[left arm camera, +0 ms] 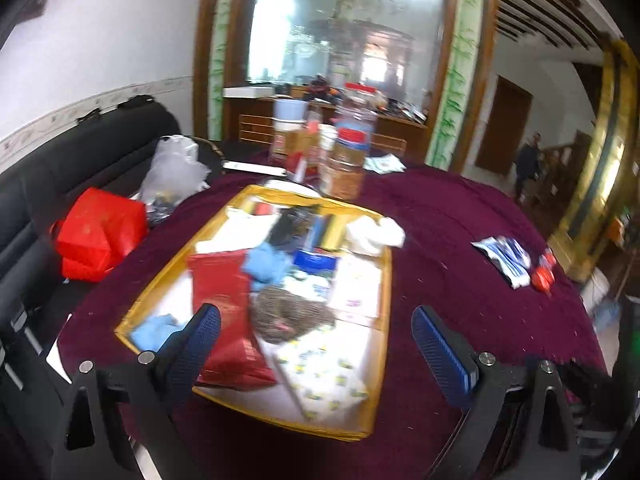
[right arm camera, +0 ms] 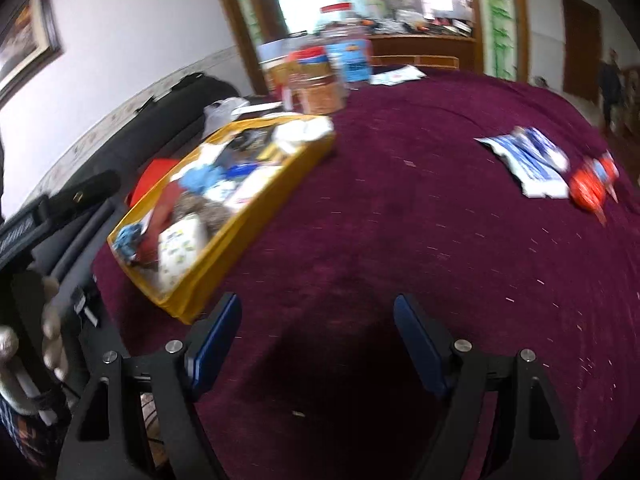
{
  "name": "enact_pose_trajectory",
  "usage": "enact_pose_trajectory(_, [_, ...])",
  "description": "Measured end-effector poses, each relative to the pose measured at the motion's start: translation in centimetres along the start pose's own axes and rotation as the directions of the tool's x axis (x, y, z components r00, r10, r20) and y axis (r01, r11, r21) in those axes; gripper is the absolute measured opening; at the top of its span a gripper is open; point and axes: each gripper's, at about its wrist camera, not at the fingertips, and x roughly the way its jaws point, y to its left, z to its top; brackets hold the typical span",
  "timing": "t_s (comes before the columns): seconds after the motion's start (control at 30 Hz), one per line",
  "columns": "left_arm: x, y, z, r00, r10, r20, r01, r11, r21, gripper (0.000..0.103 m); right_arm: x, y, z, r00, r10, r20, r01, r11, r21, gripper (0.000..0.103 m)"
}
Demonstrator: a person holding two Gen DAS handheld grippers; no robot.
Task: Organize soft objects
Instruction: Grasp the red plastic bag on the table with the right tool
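A yellow fabric box (left arm camera: 384, 320) sits on the maroon tablecloth (left arm camera: 460, 240), filled with soft things: a red pouch (left arm camera: 224, 292), blue cloth (left arm camera: 266, 264), a speckled grey bundle (left arm camera: 288, 316), a white patterned packet (left arm camera: 324, 372) and white cloth (left arm camera: 374, 232). My left gripper (left arm camera: 316, 320) is open and empty above the box's near end. The box also shows in the right wrist view (right arm camera: 248, 216). My right gripper (right arm camera: 318, 312) is open and empty over bare cloth to the box's right. A blue-white packet (right arm camera: 532, 160) and a red packet (right arm camera: 592, 186) lie far right.
Jars and bottles (left arm camera: 348, 160) stand at the table's far side. A red bag (left arm camera: 100, 232) and a clear plastic bag (left arm camera: 176, 168) rest on the black sofa (left arm camera: 60, 168) at left. A person (left arm camera: 528, 160) stands in the far doorway.
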Motion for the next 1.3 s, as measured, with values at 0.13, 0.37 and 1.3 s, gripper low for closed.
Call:
enact_pose_trajectory(0.13, [0.4,-2.5,-0.6,0.999,-0.031,-0.036,0.033,0.998,0.049,0.098,-0.7,-3.9,0.2,0.999,-0.037,0.009,0.036,0.997,0.073,0.078])
enact_pose_trajectory(0.37, [1.0,-4.6,-1.5,0.993,-0.082,-0.088,0.091,0.991,0.103,0.098,-2.4,-13.7,1.5,0.985,-0.17,0.027,0.157,0.951,0.268,0.078])
enact_pose_trajectory(1.3, [2.4,-4.2,-2.1,0.976,-0.157,-0.151,0.167,0.984,0.057,0.098,3.7,-30.1,8.6,0.974,-0.219,-0.059,0.217,0.825,0.522,0.039])
